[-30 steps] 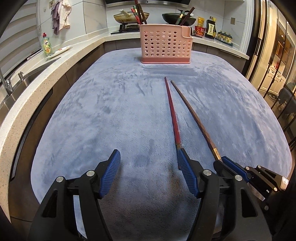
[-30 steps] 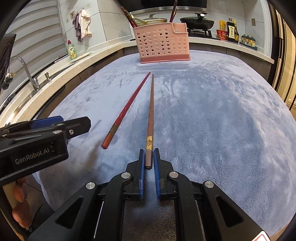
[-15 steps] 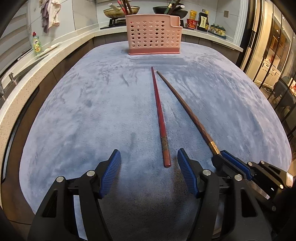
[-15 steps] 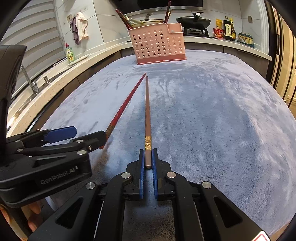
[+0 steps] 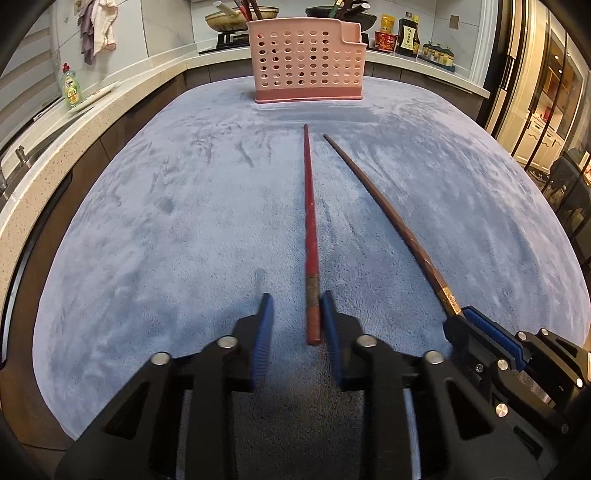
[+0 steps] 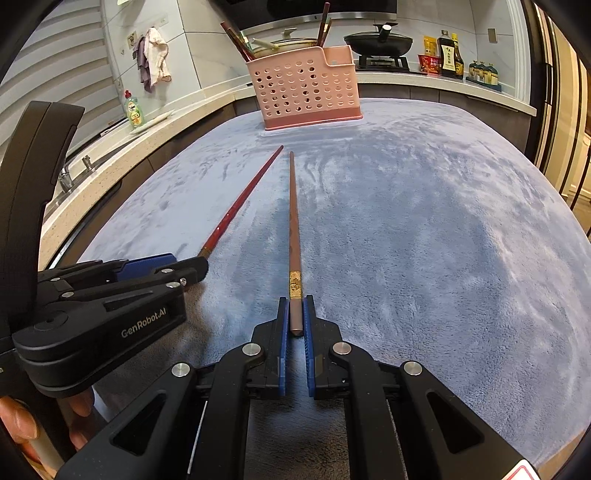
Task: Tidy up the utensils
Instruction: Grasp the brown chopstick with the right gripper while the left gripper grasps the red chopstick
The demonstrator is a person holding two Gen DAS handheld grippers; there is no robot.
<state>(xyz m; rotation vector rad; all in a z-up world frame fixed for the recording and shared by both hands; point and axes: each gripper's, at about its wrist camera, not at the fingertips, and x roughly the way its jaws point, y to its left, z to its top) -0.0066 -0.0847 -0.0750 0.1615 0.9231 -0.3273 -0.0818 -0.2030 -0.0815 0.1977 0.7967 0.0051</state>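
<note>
A red chopstick (image 5: 309, 221) lies on the blue-grey cloth, pointing at the pink perforated utensil basket (image 5: 306, 66). My left gripper (image 5: 295, 306) straddles its near end, jaws partly closed, right pad next to the stick, a gap on the left. A brown chopstick (image 6: 294, 229) with a gold band lies beside it. My right gripper (image 6: 294, 314) is shut on its near end. In the right wrist view the red chopstick (image 6: 243, 199) runs under the left gripper (image 6: 177, 264), and the basket (image 6: 306, 92) holds several chopsticks.
The cloth (image 5: 166, 221) covers a table. A counter with a sink and a green soap bottle (image 5: 72, 86) runs along the left. Pans and sauce bottles (image 5: 406, 33) stand on the stove behind the basket. The table edge drops off at right.
My left gripper has moved right and forward so the red chopstick's end lies between its jaws, and the jaws have narrowed. The right gripper still holds the brown chopstick.
</note>
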